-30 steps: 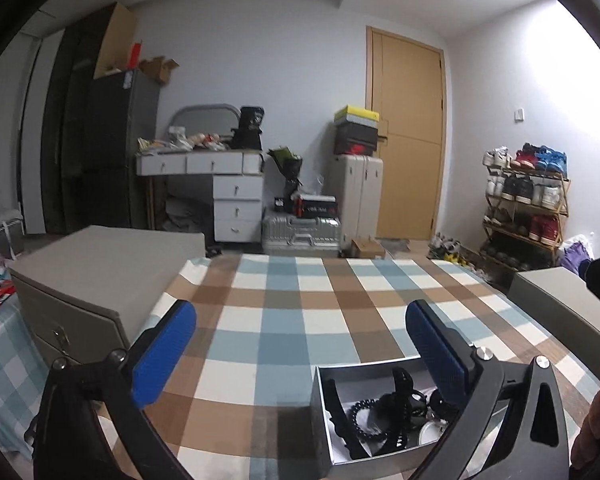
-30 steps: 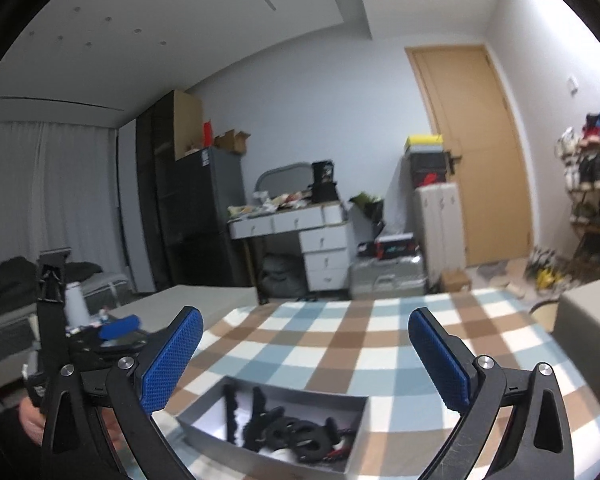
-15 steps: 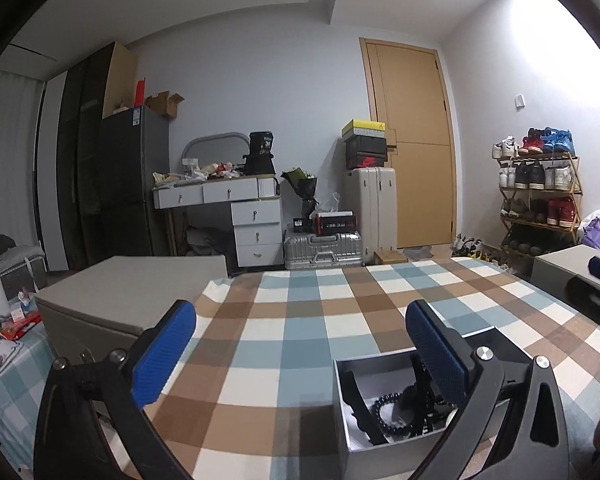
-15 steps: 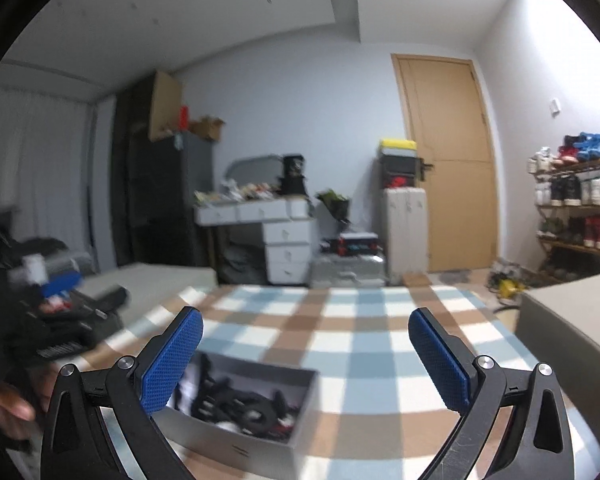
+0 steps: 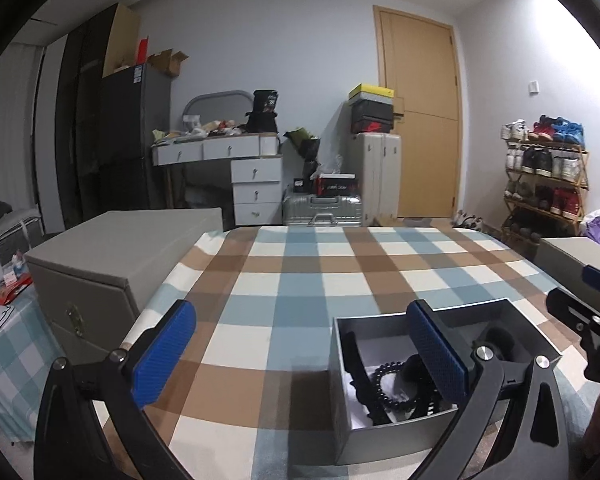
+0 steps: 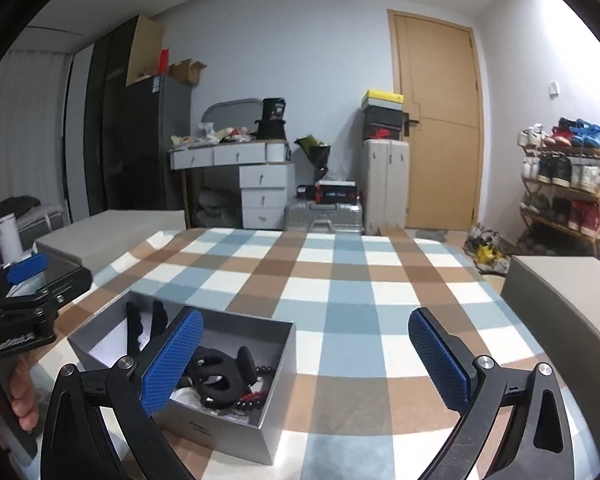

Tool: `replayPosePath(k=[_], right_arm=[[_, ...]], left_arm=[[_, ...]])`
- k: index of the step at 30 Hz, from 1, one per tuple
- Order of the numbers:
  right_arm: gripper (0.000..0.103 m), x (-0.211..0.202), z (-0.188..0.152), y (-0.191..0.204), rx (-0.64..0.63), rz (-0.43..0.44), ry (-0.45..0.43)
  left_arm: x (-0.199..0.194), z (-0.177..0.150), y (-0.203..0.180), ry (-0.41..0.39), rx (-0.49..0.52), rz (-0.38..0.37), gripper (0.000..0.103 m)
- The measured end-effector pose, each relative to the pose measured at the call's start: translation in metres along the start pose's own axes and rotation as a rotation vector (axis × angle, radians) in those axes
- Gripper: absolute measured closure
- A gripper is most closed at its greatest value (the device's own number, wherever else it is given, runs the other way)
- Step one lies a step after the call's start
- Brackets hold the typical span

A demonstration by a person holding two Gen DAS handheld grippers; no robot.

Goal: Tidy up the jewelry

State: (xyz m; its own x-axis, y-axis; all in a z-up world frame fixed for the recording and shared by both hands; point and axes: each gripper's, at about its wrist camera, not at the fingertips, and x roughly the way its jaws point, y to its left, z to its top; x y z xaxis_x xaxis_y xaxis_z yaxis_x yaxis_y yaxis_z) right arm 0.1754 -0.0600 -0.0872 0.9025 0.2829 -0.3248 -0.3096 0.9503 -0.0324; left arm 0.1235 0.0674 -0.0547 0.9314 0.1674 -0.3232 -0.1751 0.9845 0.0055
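Grey box (image 5: 380, 436) — open-topped, set on the checked tablecloth (image 5: 300, 280) at the near end of the table. Inside are seen a black bead bracelet (image 5: 384, 384), black rings (image 6: 220, 380) and a strand with red beads (image 6: 256, 396); smaller pieces cannot be told apart.

Left gripper (image 5: 300, 354) — spread wide, nothing held; its right blue pad is seen over the box. A hand (image 6: 18, 390) is seen on its handle.

Right gripper (image 6: 304, 364) — likewise spread wide and unladen, its left pad over the box.

Grey chest (image 5: 112, 264) — beside the table's left edge.
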Motion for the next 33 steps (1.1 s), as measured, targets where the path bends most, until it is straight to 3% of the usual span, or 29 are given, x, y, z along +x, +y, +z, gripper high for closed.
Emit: replayPosePath(k=[17,33], right_arm=[[0.0,0.002,0.003,-0.014,0.063,-0.012,0.012],[0.0,-0.003,0.003,-0.006,0.027,-0.02,-0.022]], left_arm=[[-0.006,0.0,-0.001,-0.02,-0.003,-0.004,0.001],[-0.006,0.001,-0.002,-0.018,-0.001,-0.01,0.001]])
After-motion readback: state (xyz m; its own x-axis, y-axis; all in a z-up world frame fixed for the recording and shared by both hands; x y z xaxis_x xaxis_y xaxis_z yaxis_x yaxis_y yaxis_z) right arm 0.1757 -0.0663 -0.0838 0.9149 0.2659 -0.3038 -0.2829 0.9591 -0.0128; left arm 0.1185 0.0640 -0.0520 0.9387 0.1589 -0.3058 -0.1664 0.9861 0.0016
